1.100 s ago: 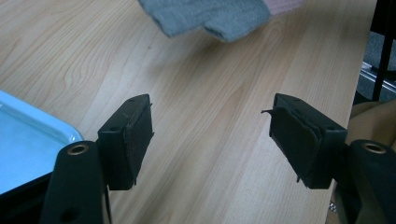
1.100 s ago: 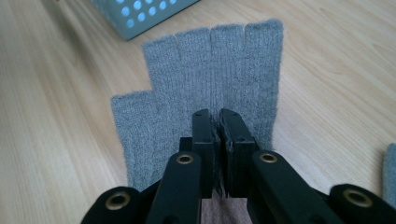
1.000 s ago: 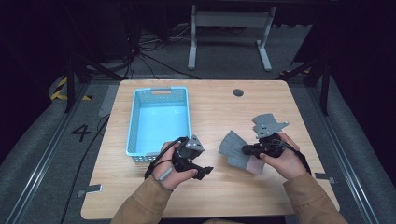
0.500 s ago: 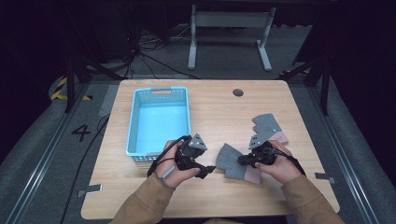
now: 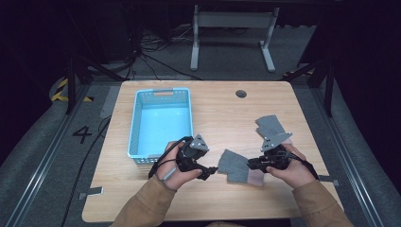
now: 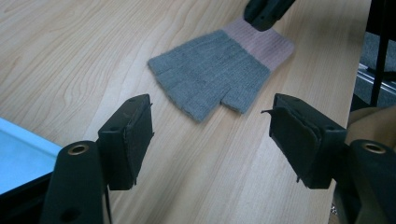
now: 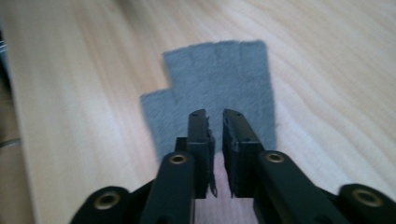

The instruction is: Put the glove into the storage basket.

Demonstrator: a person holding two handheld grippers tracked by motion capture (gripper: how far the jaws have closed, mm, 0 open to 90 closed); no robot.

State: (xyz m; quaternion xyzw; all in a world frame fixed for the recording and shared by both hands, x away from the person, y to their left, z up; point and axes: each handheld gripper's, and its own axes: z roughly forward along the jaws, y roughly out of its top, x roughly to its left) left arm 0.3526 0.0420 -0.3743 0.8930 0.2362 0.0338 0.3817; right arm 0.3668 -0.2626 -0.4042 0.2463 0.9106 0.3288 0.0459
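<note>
Your table [image 5: 217,113] carries a light blue basket [image 5: 161,120] at its left half, a dark round grommet [image 5: 241,93] near the far edge, and a second grey glove [image 5: 272,127] lying flat just beyond your right hand [image 5: 293,168]. Nothing lies between your two grippers except the fingerless grey glove [image 5: 239,166] with the pale pink cuff, which sits on the wood near the front edge, right of the basket's near corner.

Since half a second ago that glove has slid a little toward you and now lies flat, and your hands have drawn slightly closer to the front edge.

Your right gripper [image 7: 215,119] is nearly closed, its jaws a thin gap apart, at the cuff end of the glove [image 7: 217,84]; whether cloth is caught between them you cannot tell from the pictures. Your left gripper [image 6: 210,128] is released, jaws spread wide, hovering just short of the glove's [image 6: 210,74] finger end.

The glove's long axis runs left to right across the table: finger stubs toward your left gripper [image 5: 210,171], cuff toward your right gripper [image 5: 253,164], thumb stub on your near side.
</note>
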